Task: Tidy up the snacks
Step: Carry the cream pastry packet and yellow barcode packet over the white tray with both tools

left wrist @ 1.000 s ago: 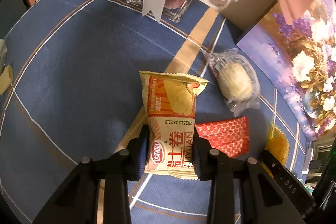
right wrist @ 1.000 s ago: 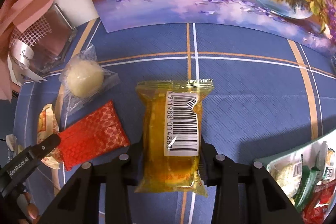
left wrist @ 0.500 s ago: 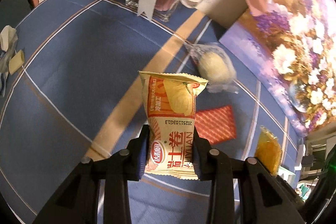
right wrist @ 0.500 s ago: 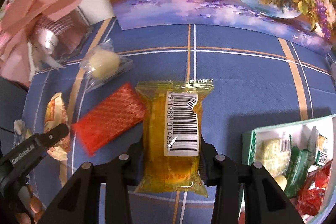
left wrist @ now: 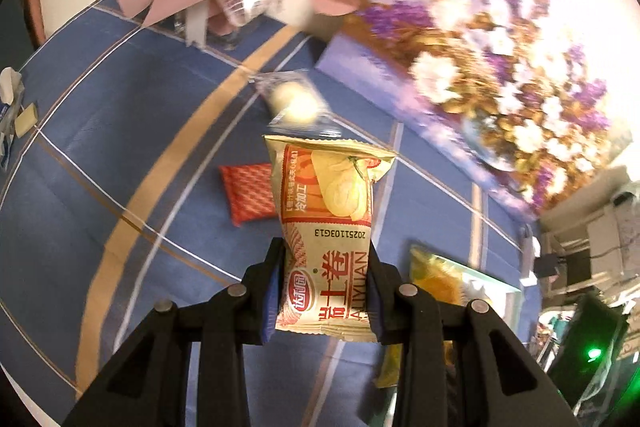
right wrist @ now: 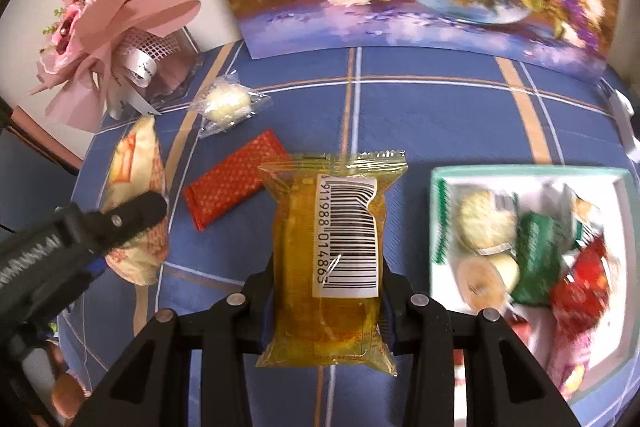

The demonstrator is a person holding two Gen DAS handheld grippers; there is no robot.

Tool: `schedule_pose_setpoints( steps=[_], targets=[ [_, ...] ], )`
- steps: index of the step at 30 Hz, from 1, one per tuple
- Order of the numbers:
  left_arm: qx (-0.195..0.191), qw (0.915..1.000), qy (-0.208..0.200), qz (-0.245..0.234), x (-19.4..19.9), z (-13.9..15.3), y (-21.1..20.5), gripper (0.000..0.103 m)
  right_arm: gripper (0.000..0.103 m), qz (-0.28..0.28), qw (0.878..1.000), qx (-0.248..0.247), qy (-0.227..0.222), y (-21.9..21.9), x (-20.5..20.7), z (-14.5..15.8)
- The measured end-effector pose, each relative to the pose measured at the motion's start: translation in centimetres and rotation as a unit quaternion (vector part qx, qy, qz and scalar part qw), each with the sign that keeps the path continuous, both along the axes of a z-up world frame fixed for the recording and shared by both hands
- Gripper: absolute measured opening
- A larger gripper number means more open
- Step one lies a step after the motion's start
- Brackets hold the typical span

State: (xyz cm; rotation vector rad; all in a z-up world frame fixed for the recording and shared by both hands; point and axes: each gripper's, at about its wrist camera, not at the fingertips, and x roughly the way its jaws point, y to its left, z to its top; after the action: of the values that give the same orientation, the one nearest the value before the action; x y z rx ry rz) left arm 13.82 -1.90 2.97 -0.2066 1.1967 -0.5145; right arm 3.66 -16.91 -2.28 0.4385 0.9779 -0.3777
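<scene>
The left gripper (left wrist: 326, 291) clamps a cream and orange snack packet (left wrist: 328, 227) at the lower middle of the left wrist view. The right gripper (right wrist: 326, 303) is closed on a clear yellow cake packet with a barcode label (right wrist: 332, 263), low in the middle of its own frame. At the right edge of that frame a white tray with a pale green rim (right wrist: 436, 195) holds wrapped snacks. On the blue plaid tablecloth (right wrist: 440, 123), left of centre, lie a red patterned flat packet (right wrist: 232, 187) and a clear-wrapped pale round pastry (right wrist: 228, 103).
</scene>
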Motion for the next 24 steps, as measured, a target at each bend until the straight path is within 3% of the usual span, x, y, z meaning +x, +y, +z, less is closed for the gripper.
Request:
schedule_pose_setpoints(
  steps=[14,24],
  targets=[
    [-0.055,0.9976,-0.017,-0.039,-7.2,5.1,-4.3,0.037,0.042,-0.062,0.997,-0.013,-0.032,-3.5,-9.0,2.4],
    [-0.037,0.9955,-0.008,-0.087,-11.4,3.0,-10.1,0.037,0.042,-0.142,0.988,-0.021,-0.057,-9.2,-14.9,3.7]
  ],
)
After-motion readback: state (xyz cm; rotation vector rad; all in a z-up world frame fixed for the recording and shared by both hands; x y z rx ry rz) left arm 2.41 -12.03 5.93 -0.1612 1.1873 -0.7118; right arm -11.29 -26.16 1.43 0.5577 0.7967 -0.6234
